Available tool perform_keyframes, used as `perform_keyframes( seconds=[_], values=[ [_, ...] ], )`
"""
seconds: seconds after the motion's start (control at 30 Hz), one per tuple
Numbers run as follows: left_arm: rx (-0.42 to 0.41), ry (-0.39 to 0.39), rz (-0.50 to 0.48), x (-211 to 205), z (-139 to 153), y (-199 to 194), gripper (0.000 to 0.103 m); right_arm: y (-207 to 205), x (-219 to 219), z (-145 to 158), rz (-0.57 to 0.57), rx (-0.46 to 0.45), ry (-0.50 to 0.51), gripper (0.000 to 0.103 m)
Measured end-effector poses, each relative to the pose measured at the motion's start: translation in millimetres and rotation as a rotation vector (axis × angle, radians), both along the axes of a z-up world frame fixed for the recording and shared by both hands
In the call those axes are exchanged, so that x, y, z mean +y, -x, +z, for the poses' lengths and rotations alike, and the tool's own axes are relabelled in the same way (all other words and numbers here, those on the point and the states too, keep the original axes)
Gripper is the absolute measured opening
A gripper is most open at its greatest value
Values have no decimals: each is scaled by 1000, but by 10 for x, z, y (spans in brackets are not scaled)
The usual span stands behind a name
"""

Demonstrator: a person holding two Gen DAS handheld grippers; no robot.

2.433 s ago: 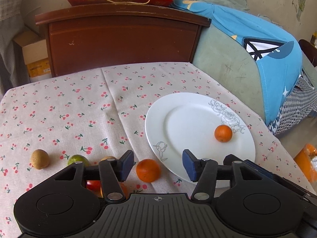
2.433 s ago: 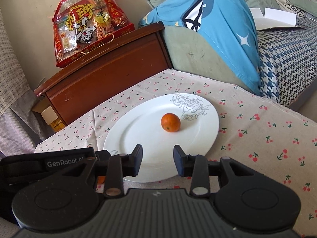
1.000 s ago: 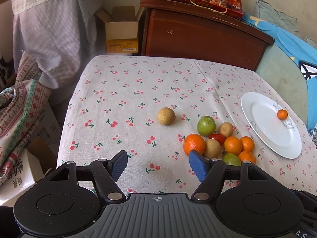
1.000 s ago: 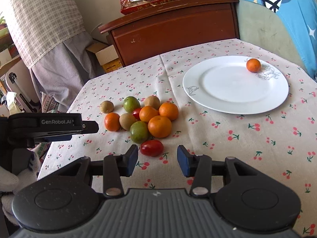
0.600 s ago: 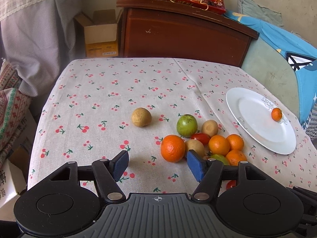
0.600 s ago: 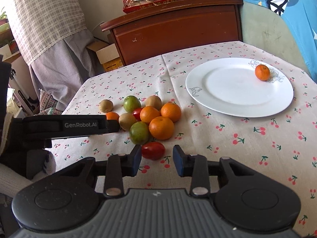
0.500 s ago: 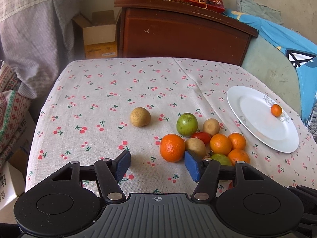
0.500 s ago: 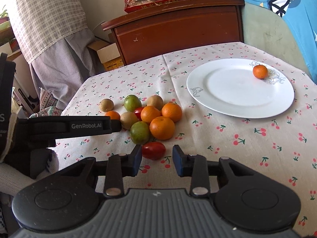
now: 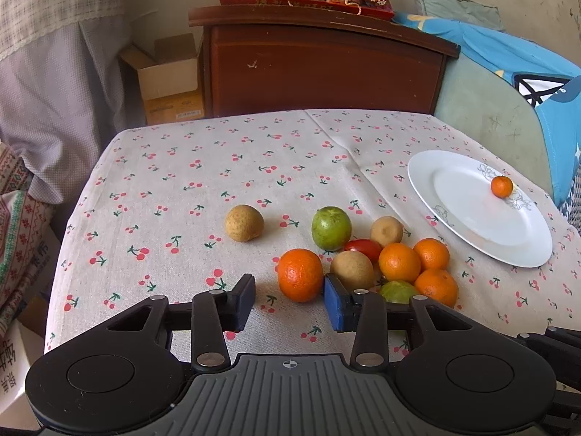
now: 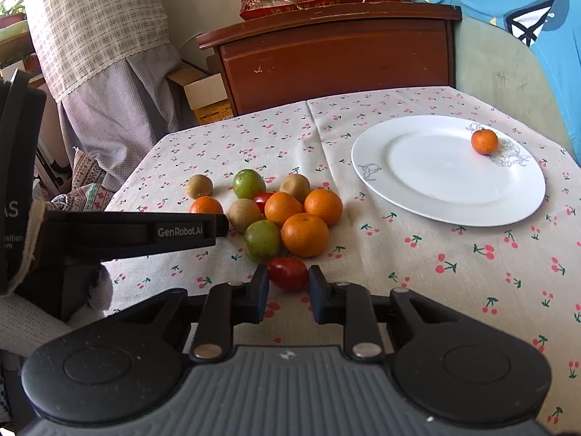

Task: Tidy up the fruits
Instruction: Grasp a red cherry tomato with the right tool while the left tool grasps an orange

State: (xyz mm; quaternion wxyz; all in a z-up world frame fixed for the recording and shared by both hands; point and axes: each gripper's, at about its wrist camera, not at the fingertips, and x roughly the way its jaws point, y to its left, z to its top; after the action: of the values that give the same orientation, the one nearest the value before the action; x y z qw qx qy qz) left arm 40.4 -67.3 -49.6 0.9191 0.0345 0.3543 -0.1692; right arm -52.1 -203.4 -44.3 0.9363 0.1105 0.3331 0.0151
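We see the fruit bunched in a loose pile on the surface (image 9: pixel 218 167), which wears a cherry-print cloth. Nearest the left gripper (image 9: pixel 288 299) sits a big orange (image 9: pixel 300 274), pebbly skin, bright; the gripper's blue pads flank it w/ the right pad touching its side and the left pad a gap off, so it's not clamped yet. Jaws have just been closing in on it. The right gripper (image 10: pixel 288 292) has also just been closing and now pinches a glossy red tomato (image 10: pixel 288 273) at the near edge of the pile, pads on both sides.

Rest of pile: two green round fruits (image 10: pixel 248 183), three more oranges (image 10: pixel 305 234), a few tan-brown kiwi-like ones (image 10: pixel 245 215), a 2nd tomato half hidden in the middle. One tan fruit (image 9: pixel 244 222) lies apart, left of the bunch.

White plate (image 9: pixel 472 232) w/ a grey line drawing on its rim stands right of the pile; it holds only one small tangerine (image 9: pixel 502 186) near its far edge.
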Motion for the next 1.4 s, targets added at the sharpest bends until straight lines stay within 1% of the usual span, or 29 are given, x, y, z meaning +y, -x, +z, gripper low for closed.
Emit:
perform_keyframes(
  seconds=[0.07,0.13,0.3,0.47,0.63,0.77,0.83,0.93,1.0,1.1,1.23,1.37,1.4],
  values=[
    [1,4,-4,1,5,3,28,4,-7,7,-5,0,-3,22],
    [8,14,-7,16,10,4,23,7,-14,16,-8,-3,-6,21],
    [25,35,8,89,24,11,23,28,-36,33,-17,-10,-15,21],
    [40,87,38,192,73,16,23,50,-46,55,-27,-20,-16,19],
    [13,103,30,209,187,73,21,58,-82,92,-42,-31,-20,16],
    [-3,121,18,178,272,94,22,50,-113,46,-47,-11,-34,15],
    [1,109,11,143,252,95,22,51,-129,39,-49,-11,-50,20],
    [7,82,24,133,194,86,22,38,-133,32,-54,-9,-54,23],
    [15,86,30,154,160,66,22,27,-129,16,-54,-7,-58,25],
    [17,89,37,146,119,31,24,6,-126,-3,-59,-6,-53,31],
    [12,88,20,76,77,-11,30,-16,-131,-22,-61,-14,-48,31],
    [7,50,7,-23,-8,-40,29,-38,-124,-26,-57,-15,-40,28],
    [-5,44,5,-42,-16,-32,29,-40,-128,-26,-58,-15,-42,27]
  ],
)
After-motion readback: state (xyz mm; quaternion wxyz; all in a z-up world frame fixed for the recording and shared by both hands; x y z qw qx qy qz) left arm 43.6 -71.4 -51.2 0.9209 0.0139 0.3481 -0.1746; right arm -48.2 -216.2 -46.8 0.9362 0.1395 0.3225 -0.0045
